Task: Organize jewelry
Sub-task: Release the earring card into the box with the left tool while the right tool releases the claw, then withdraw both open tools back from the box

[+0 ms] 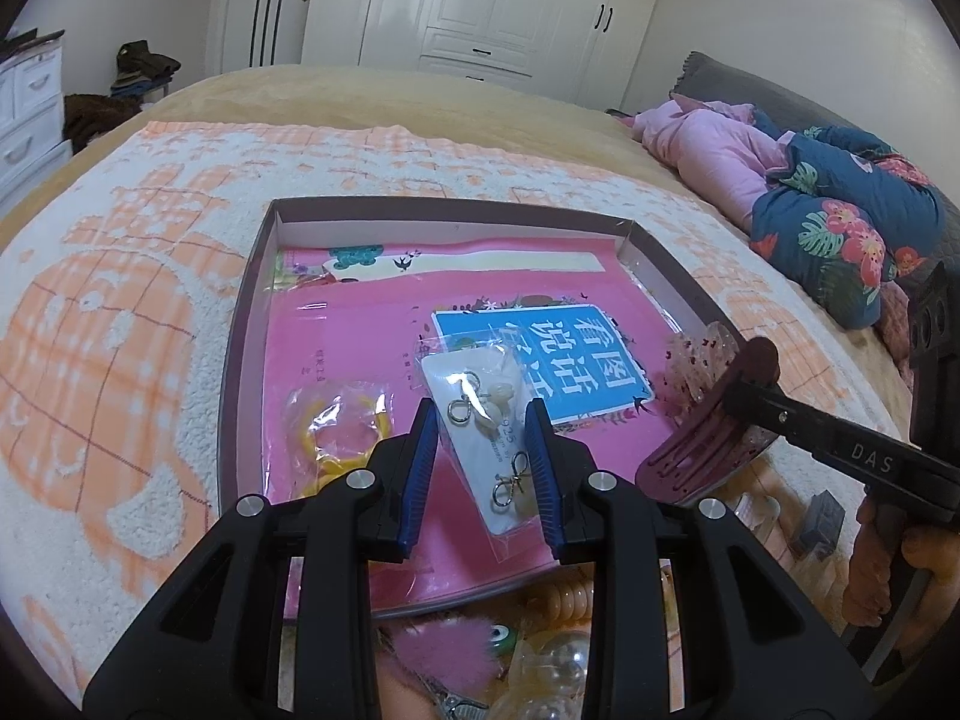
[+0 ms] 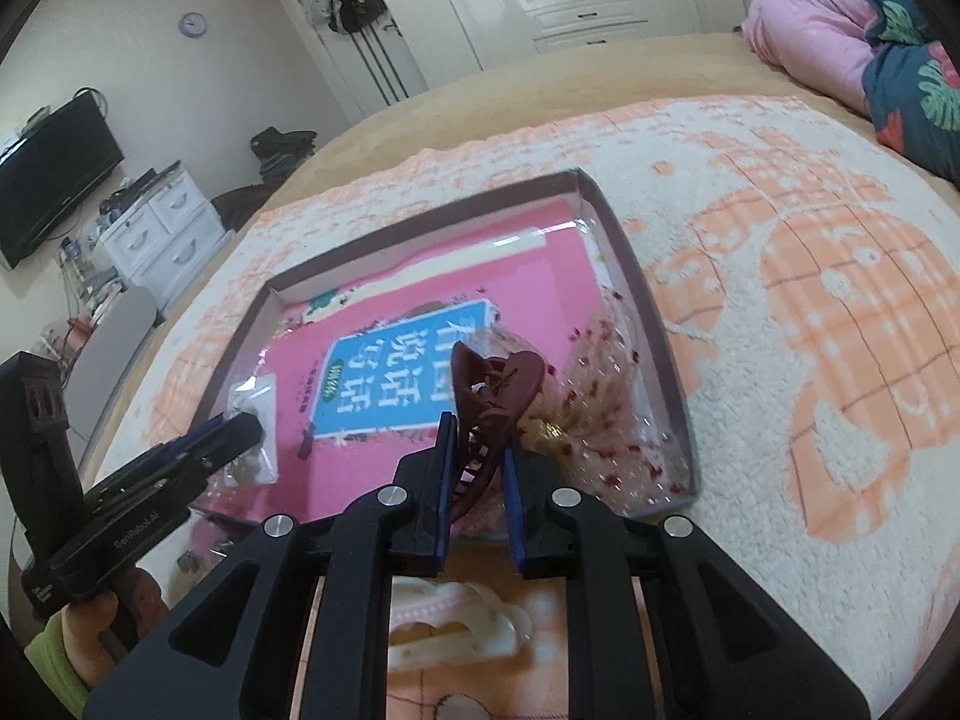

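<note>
White wardrobe doors [image 1: 480, 6] close off the far wall of a bedroom where a peach-and-cream blanket [image 1: 120, 312] covers the bed, with pink and floral bedding [image 1: 828, 204] heaped at one side. On the blanket sits a shallow cardboard tray [image 1: 252, 276] lined with a pink book [image 1: 372, 324] bearing a blue title panel.

Over the tray's near edge, the left gripper [image 1: 483, 456] has its blue pads narrowed on the two sides of a clear packet of earrings [image 1: 480, 420], silver hoops and pale beads on a white card; the packet appears clamped, though from the right wrist view the contact is too blurred to confirm. A bagged yellow ring-shaped piece [image 1: 336, 426] lies just beside it, toward the tray's left wall.

At the tray's right edge, the right gripper [image 2: 477, 450] holds a dark red claw hair clip [image 2: 492, 402], its jaws narrow around the clip's toothed end. The clip hangs above a clear pouch with red flecks [image 2: 600, 384] that lies against the tray's right wall.

Outside the tray's near edge lie a pink furry pom-pom [image 1: 432, 642], clear beads [image 1: 558, 660] and a white claw clip [image 2: 456, 624] on the blanket.
</note>
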Tool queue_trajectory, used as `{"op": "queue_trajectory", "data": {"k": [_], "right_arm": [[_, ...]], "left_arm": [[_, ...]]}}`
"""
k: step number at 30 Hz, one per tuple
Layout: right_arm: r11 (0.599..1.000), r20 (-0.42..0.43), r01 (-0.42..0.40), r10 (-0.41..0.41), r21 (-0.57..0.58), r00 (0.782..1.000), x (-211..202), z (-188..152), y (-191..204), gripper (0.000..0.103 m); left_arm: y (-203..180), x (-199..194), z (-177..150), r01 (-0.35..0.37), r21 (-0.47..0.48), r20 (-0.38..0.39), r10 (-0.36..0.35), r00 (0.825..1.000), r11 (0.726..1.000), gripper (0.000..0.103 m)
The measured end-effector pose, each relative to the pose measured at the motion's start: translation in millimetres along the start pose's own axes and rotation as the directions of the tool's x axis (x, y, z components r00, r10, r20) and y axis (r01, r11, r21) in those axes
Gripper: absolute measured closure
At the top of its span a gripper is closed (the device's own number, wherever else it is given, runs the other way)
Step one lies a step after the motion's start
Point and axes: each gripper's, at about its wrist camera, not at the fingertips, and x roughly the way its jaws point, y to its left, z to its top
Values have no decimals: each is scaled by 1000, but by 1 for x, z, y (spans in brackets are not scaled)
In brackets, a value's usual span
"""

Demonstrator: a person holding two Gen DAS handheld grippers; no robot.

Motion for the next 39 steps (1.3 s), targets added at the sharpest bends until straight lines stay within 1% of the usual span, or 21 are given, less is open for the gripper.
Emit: {"op": "queue_trajectory", "data": {"k": [4, 6, 8, 9, 11, 18, 20, 24, 26, 28, 30, 32, 33, 34, 35, 36, 38, 39], "right_arm": [[1000, -9, 25, -25, 2, 1000, -2, -4, -3, 85], [999, -4, 38, -38, -9, 999, -6, -5, -2, 82], [999, 8, 48, -48, -16, 999, -11, -7, -1, 71], [999, 10, 47, -47, -16, 999, -12, -7, -1, 69], [998, 21, 61, -60, -23, 998, -17, -9, 1, 62], [995, 59, 90, -88, -32, 994, -31, -11, 0, 49], [995, 70, 97, -94, -31, 993, -35, -12, -1, 44], [995, 96, 98, -95, -22, 991, -43, -13, -2, 38], [994, 107, 102, -99, -25, 989, -46, -13, -1, 34], [993, 123, 108, -103, -37, 987, -50, -14, 1, 34], [992, 137, 116, -109, -45, 985, -54, -14, 3, 34], [991, 152, 121, -112, -53, 982, -57, -15, 4, 33], [991, 158, 125, -115, -56, 981, -59, -16, 5, 30], [990, 165, 130, -119, -60, 979, -60, -16, 5, 23], [989, 179, 133, -120, -62, 977, -63, -17, 5, 22], [989, 185, 133, -119, -63, 975, -65, -18, 6, 22], [989, 194, 133, -117, -70, 974, -68, -19, 8, 22], [988, 200, 133, -116, -78, 973, -70, -20, 9, 22]], "left_arm": [[0, -1, -2, 2, -4, -3, -2, 1000, 1000, 81], [-1, -1, -2, 2, -5, -4, -2, 1000, 1000, 81], [-1, -1, -3, 1, -2, -3, -1, 1000, 1000, 80], [-1, -2, -3, 0, -1, -4, 0, 1000, 1000, 80], [-1, -2, -3, 0, -2, -2, 0, 1000, 1000, 80], [-2, -5, -4, -2, -3, 3, 2, 1000, 1000, 80], [-2, -7, -5, -4, -5, 5, 4, 1000, 1000, 76], [-1, -11, -4, -9, -9, 10, 9, 1000, 1000, 71], [-1, -15, -3, -10, -13, 18, 10, 1000, 1000, 63], [-1, -21, -2, -12, -14, 32, 12, 999, 1000, 59], [-1, -28, -1, -15, -18, 46, 16, 999, 1000, 51], [-2, -33, 0, -19, -20, 60, 20, 998, 1000, 42], [-2, -38, 0, -23, -21, 72, 24, 997, 1000, 40], [-2, -41, 0, -24, -23, 79, 26, 997, 999, 36], [-1, -45, 1, -25, -29, 88, 28, 996, 999, 30], [0, -48, 1, -26, -34, 97, 29, 995, 999, 26], [0, -55, 0, -35, -40, 112, 39, 993, 999, 17], [-1, -58, 0, -39, -40, 121, 44, 992, 998, 14]]}}
